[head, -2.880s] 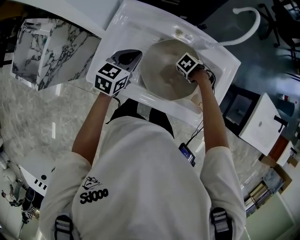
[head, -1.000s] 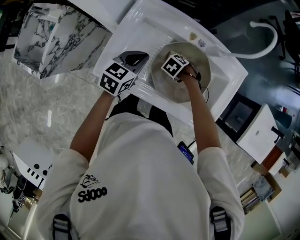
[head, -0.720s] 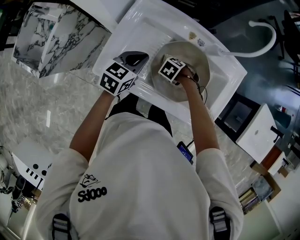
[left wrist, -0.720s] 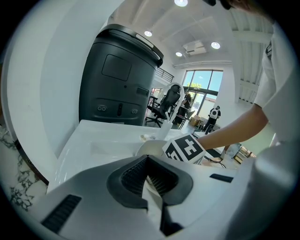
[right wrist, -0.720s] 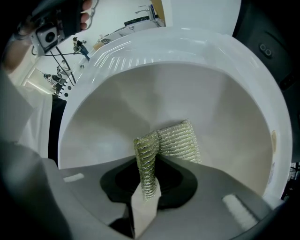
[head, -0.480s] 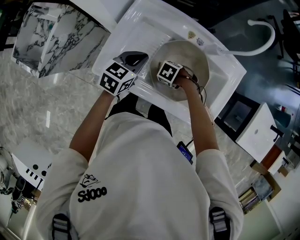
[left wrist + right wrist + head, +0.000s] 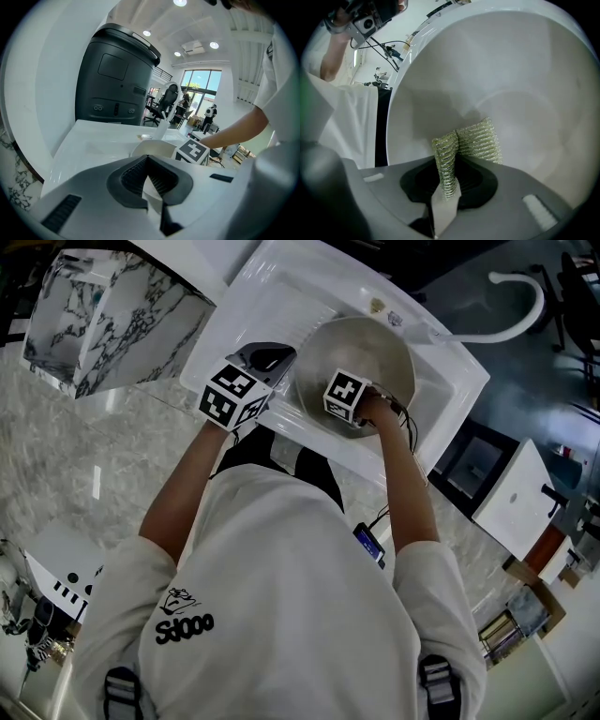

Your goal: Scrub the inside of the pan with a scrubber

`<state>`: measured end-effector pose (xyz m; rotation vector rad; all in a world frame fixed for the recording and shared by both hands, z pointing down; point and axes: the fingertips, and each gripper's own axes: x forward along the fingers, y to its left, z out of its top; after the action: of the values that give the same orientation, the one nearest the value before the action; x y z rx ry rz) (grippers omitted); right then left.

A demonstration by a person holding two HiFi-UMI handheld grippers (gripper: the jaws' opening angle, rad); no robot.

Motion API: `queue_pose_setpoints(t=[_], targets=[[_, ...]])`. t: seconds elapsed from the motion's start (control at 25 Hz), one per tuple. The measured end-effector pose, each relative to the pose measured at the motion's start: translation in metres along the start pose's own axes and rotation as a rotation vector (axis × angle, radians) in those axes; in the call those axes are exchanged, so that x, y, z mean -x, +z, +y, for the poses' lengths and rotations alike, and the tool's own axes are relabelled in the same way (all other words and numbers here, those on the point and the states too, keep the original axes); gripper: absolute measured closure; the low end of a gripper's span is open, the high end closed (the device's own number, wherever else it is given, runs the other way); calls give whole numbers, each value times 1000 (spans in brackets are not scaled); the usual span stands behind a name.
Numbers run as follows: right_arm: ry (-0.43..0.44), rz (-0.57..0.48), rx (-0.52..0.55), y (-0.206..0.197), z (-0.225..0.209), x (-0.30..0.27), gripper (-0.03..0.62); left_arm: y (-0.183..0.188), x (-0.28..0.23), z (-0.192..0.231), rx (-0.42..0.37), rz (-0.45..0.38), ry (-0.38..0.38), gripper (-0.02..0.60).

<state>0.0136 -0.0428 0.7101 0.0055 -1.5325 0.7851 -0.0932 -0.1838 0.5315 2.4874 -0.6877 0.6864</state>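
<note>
Right gripper view: right hand-held gripper (image 7: pixel 449 180) is pinching a folded metallic mesh scrubber (image 7: pixel 480 138) between its 2 jaws. Free end of the scrubber sticks out past the jaw tips and lies against the inside wall of the pan (image 7: pixel 511 70). Pan interior is pale and smooth and fills most of that view.

Left gripper view: left hand-held gripper (image 7: pixel 148 161) has its jaws pressed together, nothing between the pads. Pan rim sits just past the tips; cannot tell if they touch. Marker cube (image 7: pixel 192 151) of the right hand-held gripper shows over the pan's right side, with the person's bare forearm (image 7: pixel 234 131) running in from the right.

Head view: pan sits in a white sink (image 7: pixel 272 287). Right hand-held gripper is inside the pan, on the side nearest the person. Left hand-held gripper is outside it, just beside the left rim.

Farther out: 1 white curved faucet (image 7: pixel 511 320) off the sink's far right corner, 1 marble-patterned block (image 7: pixel 103 315) left of the sink, well apart from the pan. Black bin (image 7: pixel 115 79) stands behind the sink.
</note>
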Motion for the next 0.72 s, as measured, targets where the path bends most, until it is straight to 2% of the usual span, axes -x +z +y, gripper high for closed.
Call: queue_pose_setpoints(t=[0.4, 0.72], targets=[[-57, 47, -60, -38, -30, 8, 511, 1, -3, -2, -4, 6, 0, 576], [-121, -7, -166, -51, -72, 24, 511, -4, -4, 1, -13, 31, 1, 577]])
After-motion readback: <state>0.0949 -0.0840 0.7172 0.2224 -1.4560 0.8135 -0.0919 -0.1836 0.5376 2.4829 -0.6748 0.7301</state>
